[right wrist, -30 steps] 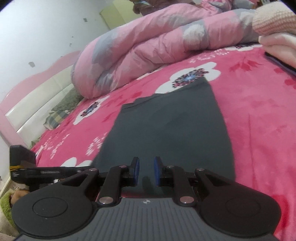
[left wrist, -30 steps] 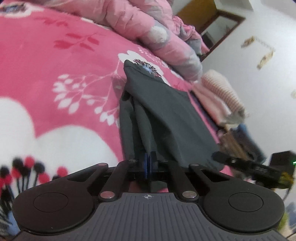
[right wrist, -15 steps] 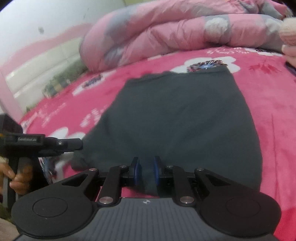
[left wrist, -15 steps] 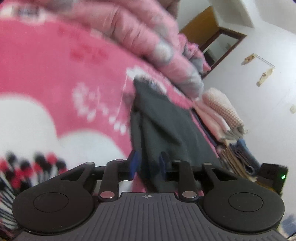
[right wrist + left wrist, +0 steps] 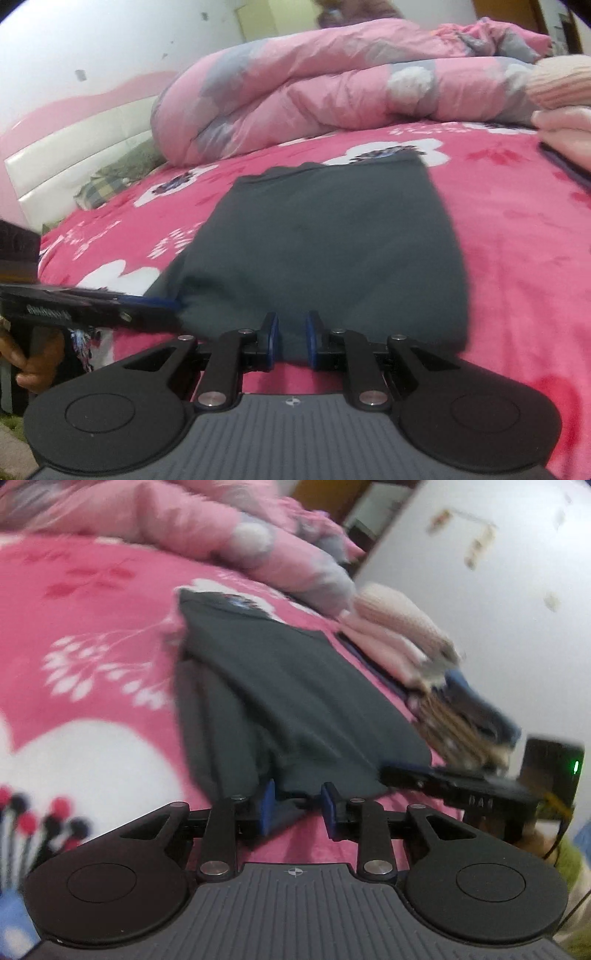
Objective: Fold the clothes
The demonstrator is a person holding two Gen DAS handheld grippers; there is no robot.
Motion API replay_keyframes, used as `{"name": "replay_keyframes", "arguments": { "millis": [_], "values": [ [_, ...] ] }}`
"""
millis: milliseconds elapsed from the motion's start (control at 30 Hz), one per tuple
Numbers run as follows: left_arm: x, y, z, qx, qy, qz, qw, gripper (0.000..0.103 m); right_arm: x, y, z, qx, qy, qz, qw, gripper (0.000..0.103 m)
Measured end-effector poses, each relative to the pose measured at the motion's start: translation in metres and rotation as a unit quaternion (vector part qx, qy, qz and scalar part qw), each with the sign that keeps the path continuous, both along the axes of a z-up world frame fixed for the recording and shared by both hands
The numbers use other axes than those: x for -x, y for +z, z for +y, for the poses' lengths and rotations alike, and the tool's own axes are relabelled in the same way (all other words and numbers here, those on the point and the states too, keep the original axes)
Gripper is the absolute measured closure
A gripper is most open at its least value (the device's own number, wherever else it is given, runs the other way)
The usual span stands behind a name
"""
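**Dark garment half-folded on bed, both grippers at its near hem**

Left wrist view: my left gripper (image 5: 297, 806) sits at bottom centre, jaws spread, the near edge of the dark grey garment (image 5: 295, 698) lying loose in the gap, pads not pressing it. Layered fold edges run up the garment's left side. My right gripper (image 5: 458, 786) reaches in from lower right, touching the hem corner.

Right wrist view: the right gripper (image 5: 290, 339) pinches a tuck of hem between narrowly set jaws. The garment's right edge runs straight up-frame, with bare pink floral bedspread (image 5: 517, 258) beyond it. That is open room.

Far: a rumpled pink duvet (image 5: 332, 85) across the top; a stack of folded clothes (image 5: 424, 657) close beside the garment, right of frame.
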State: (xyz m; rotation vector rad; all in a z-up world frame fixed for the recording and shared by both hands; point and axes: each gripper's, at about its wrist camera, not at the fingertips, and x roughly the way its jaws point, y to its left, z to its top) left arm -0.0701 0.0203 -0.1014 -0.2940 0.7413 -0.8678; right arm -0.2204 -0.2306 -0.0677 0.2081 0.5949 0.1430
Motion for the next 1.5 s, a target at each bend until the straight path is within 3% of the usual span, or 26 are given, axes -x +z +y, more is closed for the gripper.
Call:
{"name": "replay_keyframes", "arguments": {
  "millis": [133,233,333,567,733,800,900,1167,1300,1500],
  "values": [
    [0.003,0.003,0.013,-0.010,0.020,0.000,0.9997,0.074,0.002,0.007,-0.013,0.011,-0.022,0.005,1.000,0.086],
    [0.012,0.021,0.014,-0.025,0.030,-0.024,0.9990,0.070,0.003,0.020,-0.012,0.018,-0.023,-0.015,0.999,0.085],
    [0.016,0.034,0.010,-0.006,0.019,-0.050,0.9986,0.065,0.002,0.031,-0.008,0.015,-0.013,-0.045,0.999,0.085],
    [-0.012,0.032,-0.037,-0.014,0.003,-0.071,0.9974,0.060,-0.010,0.037,-0.003,-0.003,-0.004,-0.076,0.997,0.085],
    [-0.039,0.005,-0.039,-0.067,0.090,-0.045,0.9926,0.060,-0.022,0.020,-0.009,0.014,-0.030,-0.061,0.998,0.085],
    [-0.041,0.002,-0.026,-0.042,0.105,-0.028,0.9932,0.060,-0.028,0.004,-0.012,0.040,-0.056,-0.041,0.997,0.085],
    [-0.043,0.004,-0.010,-0.024,0.121,-0.013,0.9923,0.059,-0.027,-0.011,-0.024,0.004,-0.070,-0.031,0.997,0.085],
    [-0.048,0.029,0.019,0.025,0.171,-0.029,0.9845,0.057,-0.025,0.000,-0.028,0.001,-0.065,-0.039,0.997,0.085],
    [-0.049,0.037,0.002,0.022,0.134,-0.049,0.9895,0.057,-0.022,0.003,-0.028,0.003,-0.072,-0.043,0.996,0.085],
    [-0.019,0.044,-0.030,-0.006,0.002,-0.082,0.9966,0.056,-0.011,0.012,-0.023,0.010,-0.071,-0.054,0.996,0.085]
  ]
}}
